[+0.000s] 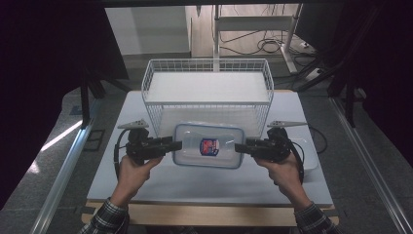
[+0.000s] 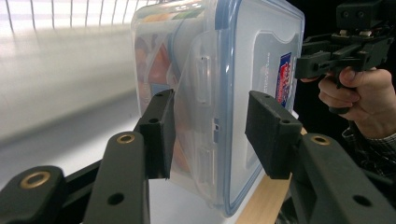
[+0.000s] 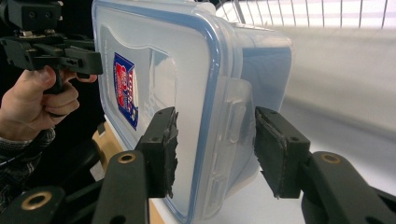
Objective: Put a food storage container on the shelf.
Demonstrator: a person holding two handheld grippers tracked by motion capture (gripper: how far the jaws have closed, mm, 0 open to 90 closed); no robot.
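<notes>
A clear plastic container (image 1: 208, 145) with a blue-rimmed lid and a red-and-blue label hangs above the white table (image 1: 204, 183), just in front of the wire basket. My left gripper (image 1: 176, 145) is shut on its left end, the pads clamping the side latch (image 2: 205, 93) from the body side and the lid side. My right gripper (image 1: 239, 146) is shut on the right end in the same way, as the right gripper view (image 3: 212, 149) shows. Coloured contents show faintly through the container wall (image 2: 154, 51). Each gripper view shows the other gripper and its hand at the far end.
A white wire basket (image 1: 156, 117) stands at the back of the table, open at the top, directly behind the container. The table's wooden front edge (image 1: 209, 214) runs below my hands. Metal rails (image 1: 63, 170) flank the table, and cables lie on the floor beyond.
</notes>
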